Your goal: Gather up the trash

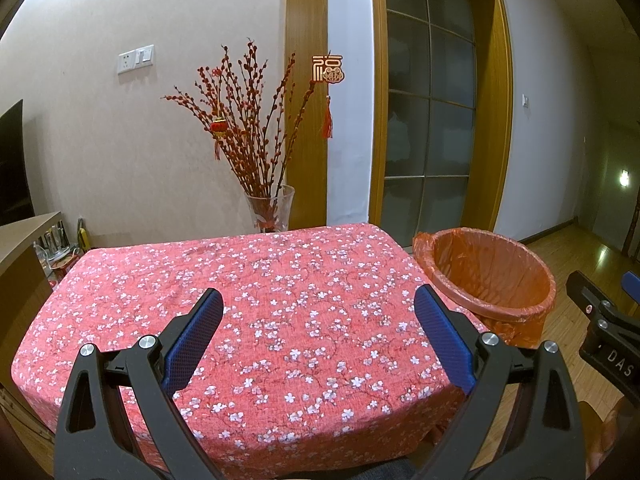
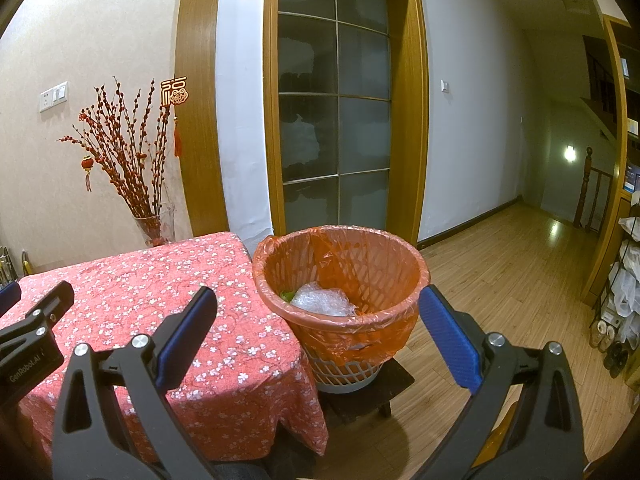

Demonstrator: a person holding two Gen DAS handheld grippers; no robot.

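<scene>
Left wrist view: my left gripper (image 1: 318,308) hangs over the near half of the table covered in a red cloth with small white blossoms (image 1: 248,280), blue-padded fingers spread wide with nothing between them. From here I see nothing lying on the cloth's top out to its far edge and both side edges. Beyond the far edge, a clear glass vase of red-budded branches (image 1: 270,208) stands against the wall. Just past the table's right edge is the white lattice bin lined with an orange plastic bag (image 1: 494,276), its rim sitting near the level of the tabletop. In the right wrist view my right gripper (image 2: 318,308) is held in front of that bin, fingers wide apart and empty, one finger over the table's right edge, the other over bare wooden floor (image 2: 500,272). The bin rests on a small dark wooden stool (image 2: 366,394). Inside it lie crumpled clear plastic wrap (image 2: 324,300) and a bit of something green (image 2: 286,294). To the right of the bin the floor is open toward the hallway.
</scene>
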